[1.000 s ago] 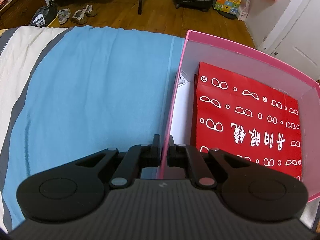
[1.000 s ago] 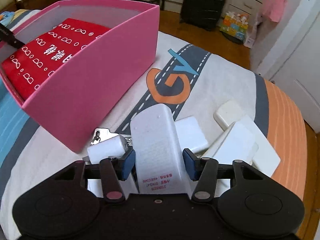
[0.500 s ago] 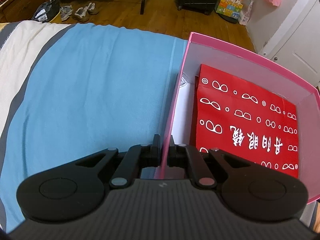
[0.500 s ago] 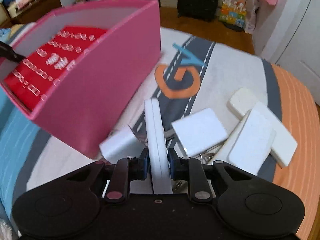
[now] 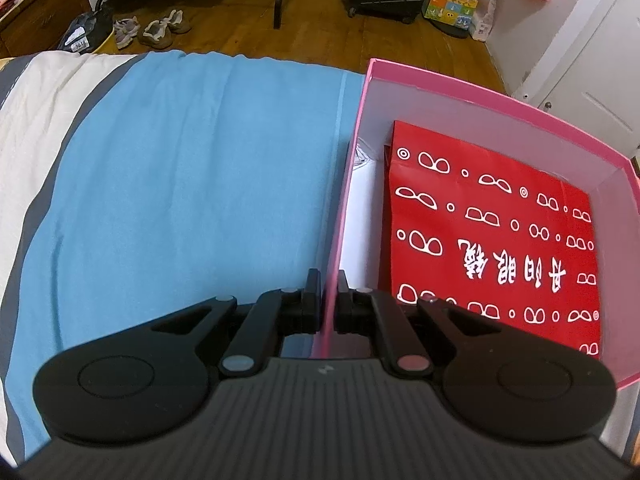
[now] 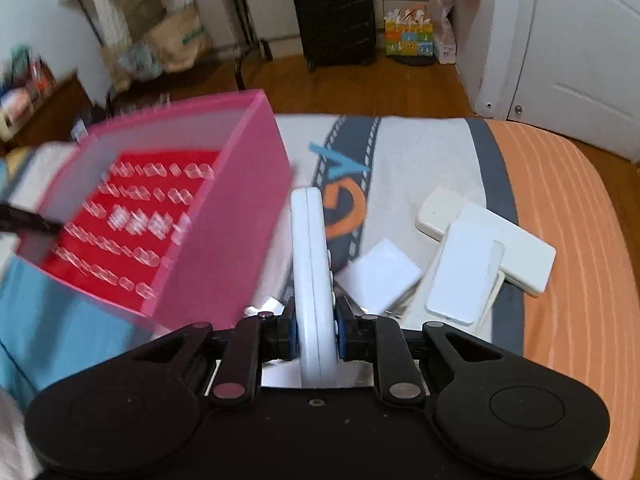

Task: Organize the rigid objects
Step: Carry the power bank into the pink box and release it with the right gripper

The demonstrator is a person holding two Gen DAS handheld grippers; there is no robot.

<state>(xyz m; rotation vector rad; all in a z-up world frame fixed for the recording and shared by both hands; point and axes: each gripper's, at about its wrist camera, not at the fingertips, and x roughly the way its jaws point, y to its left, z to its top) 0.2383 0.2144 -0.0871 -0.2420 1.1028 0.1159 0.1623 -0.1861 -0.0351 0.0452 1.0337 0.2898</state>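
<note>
Bedroom, striped bedspread (image 6: 560,216). Slim white plastic remote-like device (image 6: 311,264) is held on edge above it, clamped at its near end by the right gripper (image 6: 316,334); judged light, rigid, slippery. Pink cardboard box (image 5: 472,92) wall is pinched by the left gripper (image 5: 329,300).

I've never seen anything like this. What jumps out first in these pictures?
The bright pink box on the bed, lined with a red printed bag; the left claw pinches its near wall. The right claw grips a slim white remote edge-up, with more white devices on the bedspread to its right.
</note>
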